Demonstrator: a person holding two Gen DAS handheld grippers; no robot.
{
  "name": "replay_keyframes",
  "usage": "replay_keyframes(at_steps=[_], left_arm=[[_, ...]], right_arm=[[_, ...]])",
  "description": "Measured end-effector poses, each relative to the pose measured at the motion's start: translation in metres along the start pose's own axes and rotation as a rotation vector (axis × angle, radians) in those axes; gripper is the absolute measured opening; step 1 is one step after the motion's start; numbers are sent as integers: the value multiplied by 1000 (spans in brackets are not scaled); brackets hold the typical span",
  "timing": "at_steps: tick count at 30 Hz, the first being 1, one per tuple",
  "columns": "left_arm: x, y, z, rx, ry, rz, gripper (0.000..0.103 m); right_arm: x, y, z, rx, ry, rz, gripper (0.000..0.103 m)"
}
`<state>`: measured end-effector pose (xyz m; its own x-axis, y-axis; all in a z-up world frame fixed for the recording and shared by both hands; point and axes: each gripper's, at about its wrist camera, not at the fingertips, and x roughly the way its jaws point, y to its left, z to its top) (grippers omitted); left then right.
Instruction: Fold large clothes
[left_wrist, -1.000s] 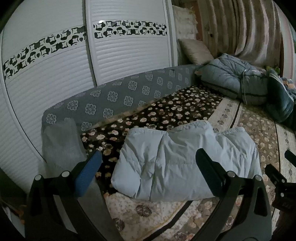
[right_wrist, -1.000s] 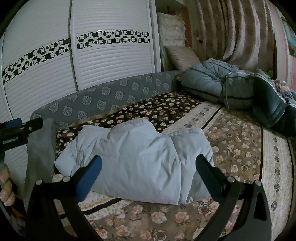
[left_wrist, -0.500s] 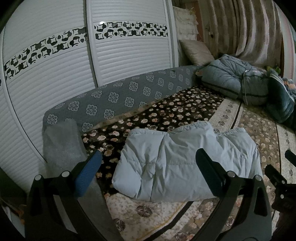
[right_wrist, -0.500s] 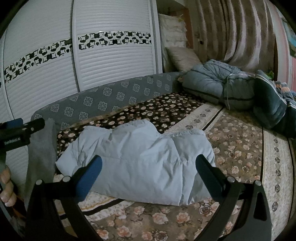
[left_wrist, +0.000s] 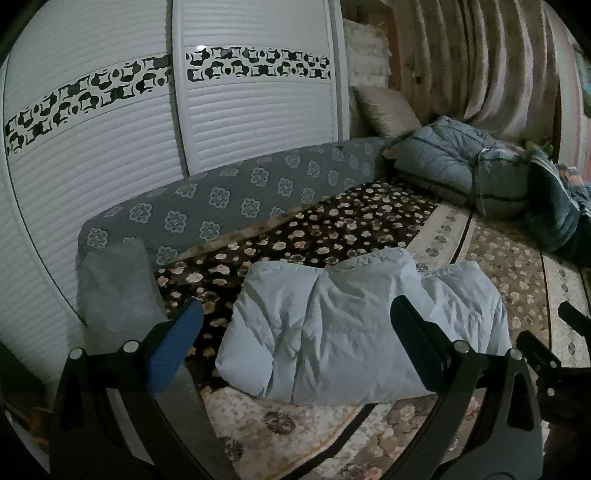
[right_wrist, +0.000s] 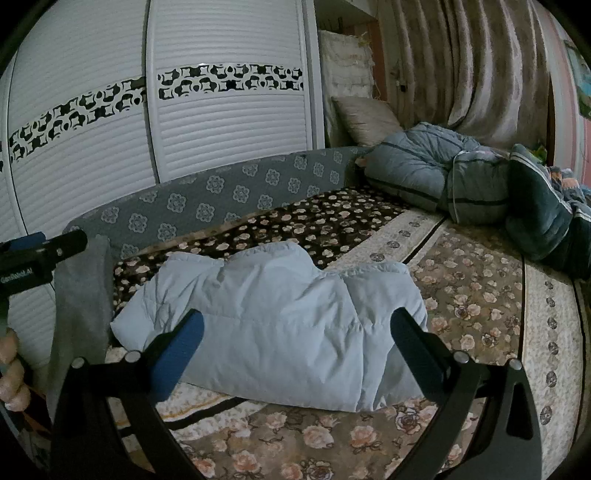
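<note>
A pale blue puffy jacket (left_wrist: 354, 325) lies folded into a thick bundle on the flowered bed cover (left_wrist: 517, 266), near the bed's front edge. In the right wrist view the same jacket (right_wrist: 280, 317) fills the middle. My left gripper (left_wrist: 295, 325) hovers in front of the bundle, open, with nothing between its fingers. My right gripper (right_wrist: 295, 328) is also open and empty, held just short of the jacket. The left gripper's tip (right_wrist: 44, 247) shows at the left edge of the right wrist view, with a hand (right_wrist: 11, 376) below it.
A grey flowered side rail (left_wrist: 229, 199) runs along the bed's left, with a grey cloth (left_wrist: 114, 288) draped over its near end. White louvred wardrobe doors (left_wrist: 240, 103) stand behind. Rolled blue-grey quilts (left_wrist: 461, 170) and a pillow (left_wrist: 384, 110) lie at the far end.
Both views have shifted slightly downward, so the jacket and bed sit a little higher in frame. The jacket itself has not moved, and both grippers stay open.
</note>
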<state>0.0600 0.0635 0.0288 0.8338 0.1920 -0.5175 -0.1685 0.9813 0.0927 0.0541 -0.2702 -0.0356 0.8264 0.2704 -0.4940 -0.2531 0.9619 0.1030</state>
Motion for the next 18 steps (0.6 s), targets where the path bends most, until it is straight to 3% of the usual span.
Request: replay_keyframes(at_steps=[8,18], left_arm=[[-6,-4,0,13,-17,12,100],[-4,2,1,-2,16,-4,100]], right_arm=[[0,1,1,-4,-1,-1,101],[-4,-2,6,-19,-3,5,101]])
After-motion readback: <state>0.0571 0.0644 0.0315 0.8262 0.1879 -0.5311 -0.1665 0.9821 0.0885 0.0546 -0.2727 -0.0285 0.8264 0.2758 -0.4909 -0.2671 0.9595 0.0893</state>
